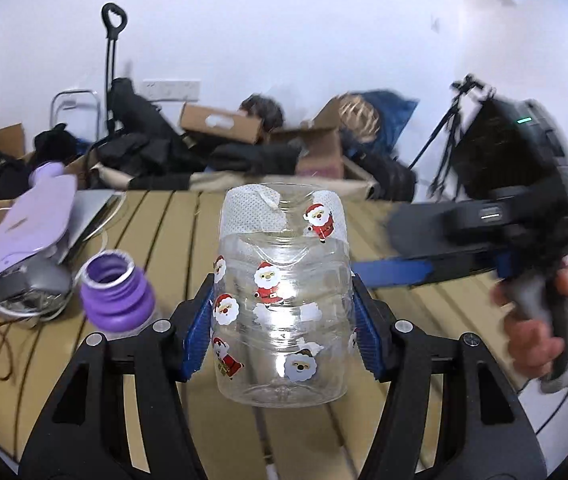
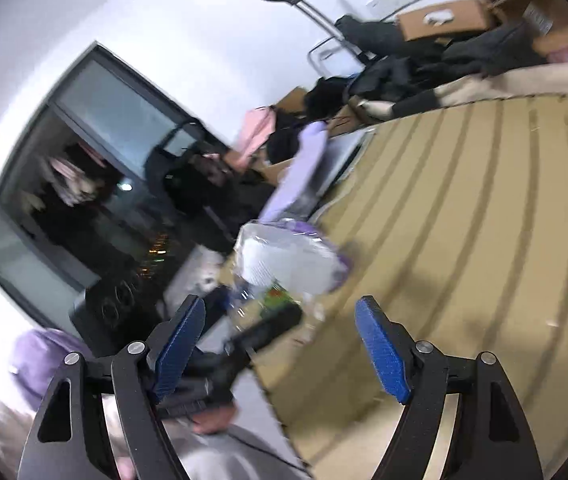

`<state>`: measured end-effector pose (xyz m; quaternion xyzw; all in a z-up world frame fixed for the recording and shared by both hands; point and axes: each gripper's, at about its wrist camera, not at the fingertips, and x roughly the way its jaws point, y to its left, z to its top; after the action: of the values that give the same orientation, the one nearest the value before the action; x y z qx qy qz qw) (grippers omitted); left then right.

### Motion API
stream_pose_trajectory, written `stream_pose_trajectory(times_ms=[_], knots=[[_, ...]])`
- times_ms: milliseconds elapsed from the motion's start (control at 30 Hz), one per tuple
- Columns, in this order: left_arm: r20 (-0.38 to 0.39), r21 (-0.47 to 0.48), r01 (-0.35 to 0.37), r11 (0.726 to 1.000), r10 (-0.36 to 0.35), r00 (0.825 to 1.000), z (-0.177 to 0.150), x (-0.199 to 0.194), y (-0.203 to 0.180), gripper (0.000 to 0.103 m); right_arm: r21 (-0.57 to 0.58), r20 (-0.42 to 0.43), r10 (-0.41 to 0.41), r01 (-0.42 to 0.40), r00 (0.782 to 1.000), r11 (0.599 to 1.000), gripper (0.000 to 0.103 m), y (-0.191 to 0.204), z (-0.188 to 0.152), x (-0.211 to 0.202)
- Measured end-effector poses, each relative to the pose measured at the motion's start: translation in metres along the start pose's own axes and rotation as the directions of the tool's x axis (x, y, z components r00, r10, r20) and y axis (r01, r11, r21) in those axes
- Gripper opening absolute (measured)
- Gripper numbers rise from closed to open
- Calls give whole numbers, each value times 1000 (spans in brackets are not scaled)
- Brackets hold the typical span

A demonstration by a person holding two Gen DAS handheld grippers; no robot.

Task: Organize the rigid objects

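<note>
Left wrist view: a slatted table [image 1: 423, 320] carries one purple bottle [image 1: 118, 294]; the left gripper [image 1: 282, 322] pinches one clear Santa-stickered jar [image 1: 284, 296] above it. Right wrist view: the right gripper [image 2: 280, 348] is spread, holding nothing, the jar blurred beyond.

jar [image 1: 282, 304]: showing clear plastic with red-and-white Santa stickers | bottle [image 1: 118, 296]: showing purple, near the table's left edge | table [image 1: 423, 320]: showing tan slats with dark gaps | gripper pads [image 2: 381, 356]: showing blue
</note>
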<state>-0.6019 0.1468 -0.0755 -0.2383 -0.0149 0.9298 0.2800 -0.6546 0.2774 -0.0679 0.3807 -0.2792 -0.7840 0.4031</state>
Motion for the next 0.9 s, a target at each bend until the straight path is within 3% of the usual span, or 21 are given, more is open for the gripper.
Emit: stream_pose_trajectory(times_ms=[167,200,233,300,333,433,500,567,633,833,900], knots=[[52,15,57,998,-57,997,8,-2,-1,59,67,-19,53,-51,998,996,81,-1,13,22],[47,20,51,999,-52,998,10,0,0,59,69,-15,44,-43,999,997,67,0,16,25],[34,27,59,998,-60,998,12,1,2,60,57,-16,36,-35,999,998,66,1,20,27],[20,66,64,996,-65,998,18,4,6,63,-33,-6,-85,84,996,996,65,13,28,30],[24,86,53,995,-55,998,22,3,8,70,-111,14,-170,171,985,979,65,23,34,31],[86,139,-37,990,25,996,42,3,16,91,-268,93,-302,316,949,910,65,54,52,33],[106,158,-87,984,70,992,56,7,25,93,-323,156,-371,402,915,857,65,67,70,36],[135,154,-179,972,159,978,67,11,36,99,-354,206,-422,470,883,809,65,72,86,40],[163,142,-220,965,197,967,75,18,46,103,-371,222,-462,513,859,774,65,72,97,45],[95,131,-305,943,294,951,78,62,68,103,-349,175,-493,521,853,779,65,50,111,70],[50,129,-327,936,324,945,76,76,74,103,-344,167,-518,542,839,767,65,41,113,77]])
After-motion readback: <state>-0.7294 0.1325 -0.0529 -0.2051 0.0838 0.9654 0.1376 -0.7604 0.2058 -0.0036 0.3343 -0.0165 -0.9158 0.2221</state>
